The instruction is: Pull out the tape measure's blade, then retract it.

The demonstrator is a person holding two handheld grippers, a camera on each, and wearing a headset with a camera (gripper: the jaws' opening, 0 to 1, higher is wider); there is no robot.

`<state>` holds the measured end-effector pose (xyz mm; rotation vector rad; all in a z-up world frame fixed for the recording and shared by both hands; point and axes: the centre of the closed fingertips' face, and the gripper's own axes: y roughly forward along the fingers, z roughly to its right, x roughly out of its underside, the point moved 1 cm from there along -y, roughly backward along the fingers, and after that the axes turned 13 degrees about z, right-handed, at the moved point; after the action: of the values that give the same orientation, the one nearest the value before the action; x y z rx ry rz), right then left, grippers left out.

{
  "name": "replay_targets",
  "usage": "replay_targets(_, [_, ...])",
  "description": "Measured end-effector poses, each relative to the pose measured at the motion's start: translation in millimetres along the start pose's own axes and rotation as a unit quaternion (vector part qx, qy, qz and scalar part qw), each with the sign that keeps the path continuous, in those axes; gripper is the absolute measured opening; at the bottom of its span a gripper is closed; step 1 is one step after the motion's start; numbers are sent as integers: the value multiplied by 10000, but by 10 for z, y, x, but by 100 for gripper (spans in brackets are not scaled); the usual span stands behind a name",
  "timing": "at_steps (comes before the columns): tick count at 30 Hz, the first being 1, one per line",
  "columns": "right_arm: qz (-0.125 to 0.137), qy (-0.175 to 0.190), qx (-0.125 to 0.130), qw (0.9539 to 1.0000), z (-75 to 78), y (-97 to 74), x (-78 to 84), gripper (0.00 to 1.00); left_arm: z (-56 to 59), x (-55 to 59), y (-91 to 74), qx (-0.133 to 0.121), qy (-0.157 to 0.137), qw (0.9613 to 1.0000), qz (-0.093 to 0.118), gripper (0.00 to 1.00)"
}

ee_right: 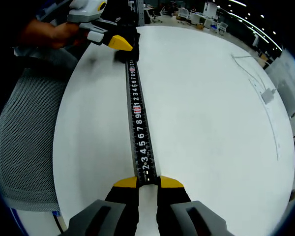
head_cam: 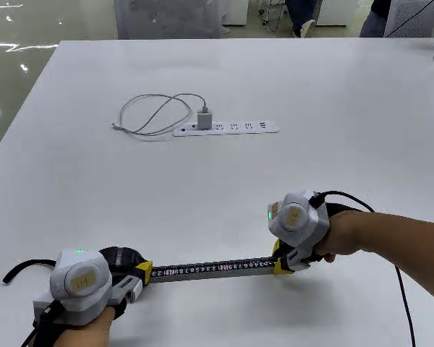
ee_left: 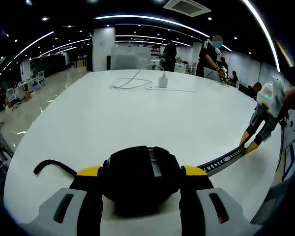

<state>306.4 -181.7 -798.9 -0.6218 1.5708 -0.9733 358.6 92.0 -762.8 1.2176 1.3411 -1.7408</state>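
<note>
The left tool (ee_left: 141, 172) clamps the hard case (ee_left: 137, 189) by the surface's (head_cam: 275, 87) near edge; the right tool (ee_right: 147, 182) pinches the thin, springy blade (ee_right: 136, 113), seemingly at its very end.

tape measure (head_cam: 123, 260) at the table's (head_cam: 311, 87) near left, between the left gripper's (ee_left: 141, 171) jaws; its blade (head_cam: 210, 270) runs right into the right gripper (ee_right: 147, 182). behind, mid-table, a power strip (head_cam: 231, 127), cable (head_cam: 152, 114) coiled at its left.
</note>
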Motion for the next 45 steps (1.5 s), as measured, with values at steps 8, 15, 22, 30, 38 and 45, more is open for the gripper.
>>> replay_targets(8, [7, 242, 78, 9997, 0, 8, -16, 9, -2, 6, -10, 54, -7, 9999, 97, 59])
replay_targets(15, [-136, 187, 71, 9997, -2, 24, -39, 10, -6, 12, -8, 112, -30, 9999, 96, 59])
replay_targets(22, [-69, 214, 49, 9997, 2, 25, -42, 9, -9, 15, -13, 116, -31, 9999, 71, 59])
replay_targets(30, [-2, -17, -30, 10000, -14, 29, -53, 9, -13, 19, -12, 134, -33, 9999, 22, 59])
replay_targets(38, [-49, -106, -34, 9999, -17, 44, -70, 9, -13, 18, -12, 139, -39, 9999, 8, 59])
replay_targets(45, [-24, 102, 62, 9999, -13, 56, -89, 10, -16, 19, -9, 141, -40, 9999, 6, 59])
